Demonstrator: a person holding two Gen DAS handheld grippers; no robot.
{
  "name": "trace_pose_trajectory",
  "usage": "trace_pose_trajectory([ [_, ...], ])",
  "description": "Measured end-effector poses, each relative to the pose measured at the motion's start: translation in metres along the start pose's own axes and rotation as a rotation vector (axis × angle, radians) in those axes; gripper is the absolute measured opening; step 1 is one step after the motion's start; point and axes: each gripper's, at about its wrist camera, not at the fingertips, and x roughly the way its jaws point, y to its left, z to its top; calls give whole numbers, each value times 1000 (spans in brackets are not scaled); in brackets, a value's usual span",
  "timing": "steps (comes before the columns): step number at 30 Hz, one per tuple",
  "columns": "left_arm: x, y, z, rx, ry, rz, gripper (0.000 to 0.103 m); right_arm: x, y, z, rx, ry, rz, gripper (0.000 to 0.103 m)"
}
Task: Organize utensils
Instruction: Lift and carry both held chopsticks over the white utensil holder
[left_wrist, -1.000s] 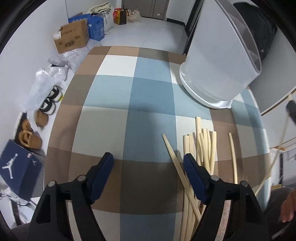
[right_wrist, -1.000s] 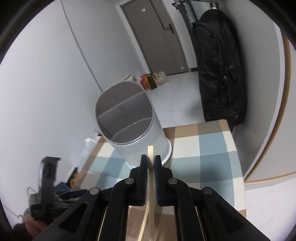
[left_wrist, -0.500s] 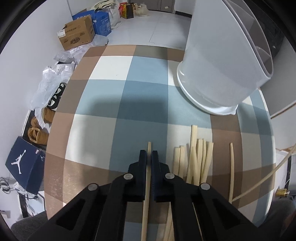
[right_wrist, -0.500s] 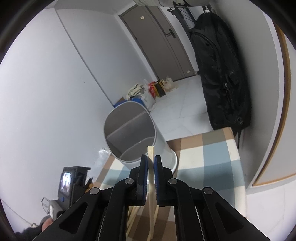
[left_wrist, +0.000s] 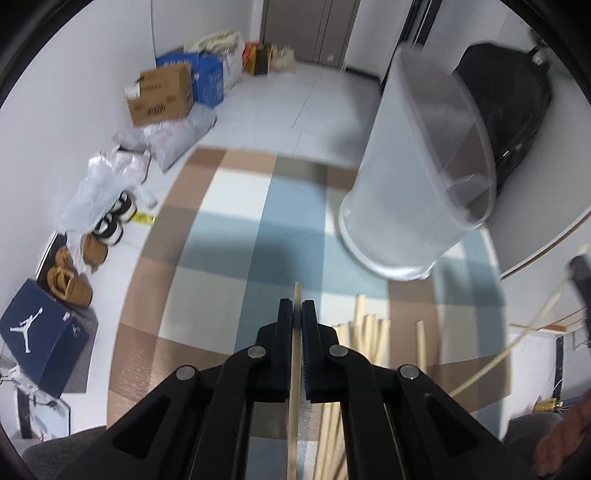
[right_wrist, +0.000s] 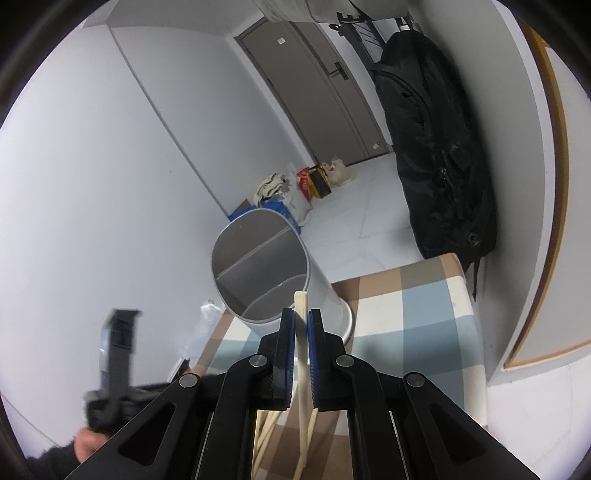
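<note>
**Checked tabletop, one holder, a scatter of chopsticks**

The table (left_wrist: 229, 236) is covered in a checked cloth of blue, white, tan and grey squares — its far edge faces the tiled floor, its left edge curves past the shoes and boxes below. Near the far right corner stands a pale, translucent utensil holder (left_wrist: 406, 184), oval-mouthed, with a divider across its inside; its wider foot rests on the cloth. Toward the near edge, on the right half, lies a loose bundle of wooden chopsticks (left_wrist: 369, 332), roughly parallel, ends pointing at the holder. One single chopstick (left_wrist: 421, 343) lies apart — just right of the bundle.
</note>
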Motion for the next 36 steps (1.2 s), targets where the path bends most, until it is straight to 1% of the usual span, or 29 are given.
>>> trace_pose_trajectory([
  [5, -32, -6, 5, 6, -104, -49, 1, -7, 3, -1, 9, -22, 11, 6],
  [9, -48, -5, 11, 53, -164, -76, 1, -15, 11, 1, -4, -53, 28, 6],
  [11, -53, -3, 13, 68, -184, -80, 1, -18, 17, 5, -10, -66, 32, 6],
  [17, -76, -6, 25, 92, -223, -132, 1, -24, 42, 19, -73, -79, 28, 6],
  [23, -108, -17, 46, 127, -283, -177, 0, -32, 68, 51, -122, -111, 43, 6],
  [27, -130, -22, 67, 138, -327, -216, 1, -34, 83, 77, -162, -137, 52, 6],
  [29, -141, -25, 82, 144, -370, -221, 0, -32, 90, 93, -178, -150, 50, 6],
  [32, -150, -31, 103, 151, -421, -230, 0, -26, 99, 117, -203, -168, 55, 6],
  [36, -149, -34, 126, 144, -483, -235, 1, -10, 106, 145, -224, -190, 53, 6],
])
